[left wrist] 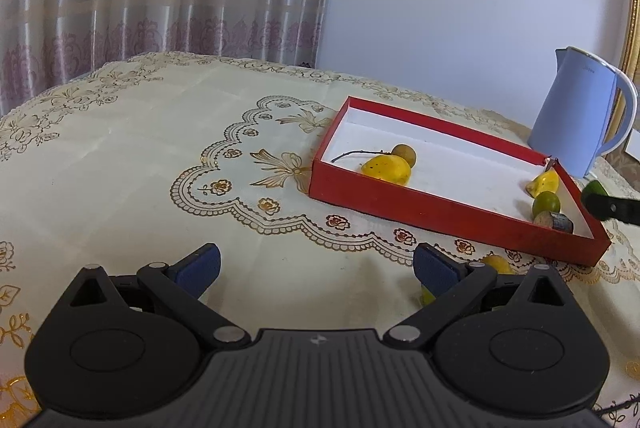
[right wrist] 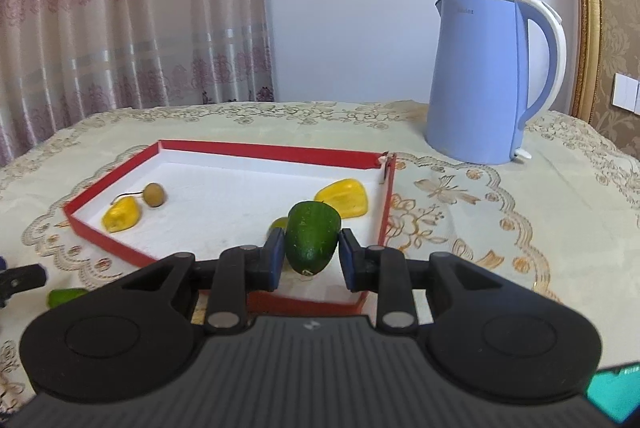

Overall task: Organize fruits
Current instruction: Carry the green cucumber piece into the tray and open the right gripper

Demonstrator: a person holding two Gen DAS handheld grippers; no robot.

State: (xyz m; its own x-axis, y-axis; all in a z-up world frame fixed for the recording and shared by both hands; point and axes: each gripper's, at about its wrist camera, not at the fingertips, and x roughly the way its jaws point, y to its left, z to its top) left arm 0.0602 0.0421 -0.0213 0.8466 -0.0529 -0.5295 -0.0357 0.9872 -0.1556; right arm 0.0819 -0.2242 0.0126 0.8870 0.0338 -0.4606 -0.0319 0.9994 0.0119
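a green fruit (right wrist: 313, 243) sits clamped between the blue pads of the right gripper (right wrist: 312, 260) at the centre of the right wrist frame, raised over the near edge of a red tray (right wrist: 224, 149). the fruit's long axis runs roughly top to bottom in the picture, broad end up and away from the camera, narrow stem end down toward it. the jaws are drawn in tight against its two sides.

the left gripper (left wrist: 316, 268) fills the bottom of the left wrist frame with its jaws spread wide and nothing between them, above bare tablecloth (left wrist: 140, 156).

inside the white-lined tray lie a yellow fruit (right wrist: 121, 214) and a small round brown fruit (right wrist: 154, 194) at the left, a second yellow fruit (right wrist: 343, 197) near the right wall, and a small green one (right wrist: 279, 224) partly hidden behind the held fruit. another green piece (right wrist: 66, 297) lies on the cloth at the lower left of the right wrist frame, outside the tray.

the table wears a cream cloth with gold floral embroidery. a light blue electric kettle (right wrist: 486, 80) stands at the upper right, beyond the tray. behind it are a pale wall (right wrist: 352, 8), a pink patterned curtain (right wrist: 120, 8) at the left and a gilt frame edge (right wrist: 588, 8) at the right.
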